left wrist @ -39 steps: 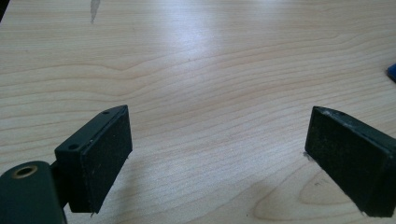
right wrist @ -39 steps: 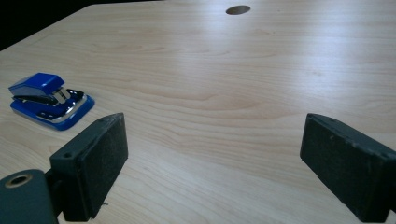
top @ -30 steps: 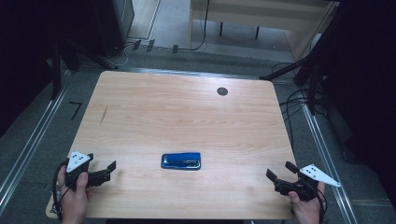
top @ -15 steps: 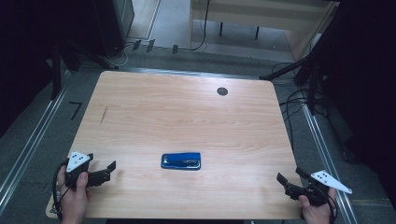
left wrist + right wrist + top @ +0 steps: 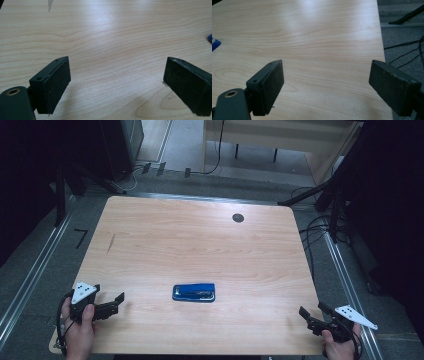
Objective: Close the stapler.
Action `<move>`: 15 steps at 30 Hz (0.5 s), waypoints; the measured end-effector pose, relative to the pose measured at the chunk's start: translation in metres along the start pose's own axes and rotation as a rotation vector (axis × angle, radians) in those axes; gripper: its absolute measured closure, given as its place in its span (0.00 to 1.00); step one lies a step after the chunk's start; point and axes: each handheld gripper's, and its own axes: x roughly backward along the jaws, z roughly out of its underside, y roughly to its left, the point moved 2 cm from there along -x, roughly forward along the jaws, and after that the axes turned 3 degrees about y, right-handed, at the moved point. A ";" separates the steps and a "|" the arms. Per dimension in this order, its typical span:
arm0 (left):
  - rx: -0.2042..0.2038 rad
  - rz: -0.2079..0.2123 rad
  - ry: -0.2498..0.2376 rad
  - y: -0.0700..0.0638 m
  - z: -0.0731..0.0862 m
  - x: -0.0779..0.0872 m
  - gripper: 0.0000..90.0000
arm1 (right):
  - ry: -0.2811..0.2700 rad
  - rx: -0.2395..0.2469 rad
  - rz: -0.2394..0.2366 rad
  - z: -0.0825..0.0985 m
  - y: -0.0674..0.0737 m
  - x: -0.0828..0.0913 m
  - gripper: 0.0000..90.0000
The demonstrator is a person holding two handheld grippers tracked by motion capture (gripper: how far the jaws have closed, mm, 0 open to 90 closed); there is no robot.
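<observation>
Stapler (image 5: 194,292) between, apart from grippers

The counter (image 5: 200,245) is a light wood top with rounded corners and a visible grain. A blue stapler (image 5: 194,292) lies flat on it, long side parallel to the near edge, a little left of the middle and closer to the near edge than the far one. A small dark round cap (image 5: 238,218) sits near the far edge towards the right corner, and a short dark mark (image 5: 110,243) lies near the left edge.
</observation>
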 end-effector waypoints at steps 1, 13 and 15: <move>0.000 -0.001 0.001 0.000 0.000 0.000 0.08 | 0.004 -0.001 0.001 0.001 0.000 -0.001 0.14; 0.000 0.000 -0.001 0.000 0.000 0.000 0.08 | 0.005 0.006 -0.005 0.001 0.001 -0.003 0.15; -0.001 0.001 -0.002 0.000 0.000 0.000 0.08 | 0.006 0.005 -0.003 0.001 0.001 -0.003 0.15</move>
